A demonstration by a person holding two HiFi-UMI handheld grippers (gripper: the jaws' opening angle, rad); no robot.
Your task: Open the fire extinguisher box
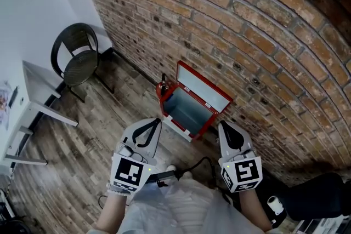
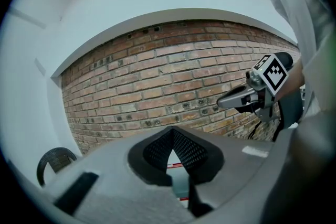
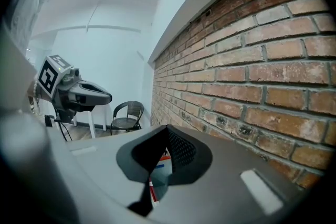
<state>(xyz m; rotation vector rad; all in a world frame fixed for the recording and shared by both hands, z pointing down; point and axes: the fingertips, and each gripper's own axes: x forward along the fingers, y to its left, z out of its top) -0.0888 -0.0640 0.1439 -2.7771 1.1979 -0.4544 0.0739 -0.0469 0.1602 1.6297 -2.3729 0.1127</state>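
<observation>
Head view: red metal fire extinguisher box (image 1: 186, 112) on the wooden plank floor (image 1: 104, 123), far side against the brick wall (image 1: 263, 35), lid raised.
Left gripper view: left claw (image 2: 171, 132) pressed together, empty.
Right gripper view: right claw (image 3: 167, 129) likewise.
Best kept clear of the lid.

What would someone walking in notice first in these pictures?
The red fire extinguisher box on the wooden floor, its lid swung up against the brick wall, catches the eye first. Nearer the camera hang the left claw and right claw, both shut and empty. A black chair stands at the far left.
</observation>
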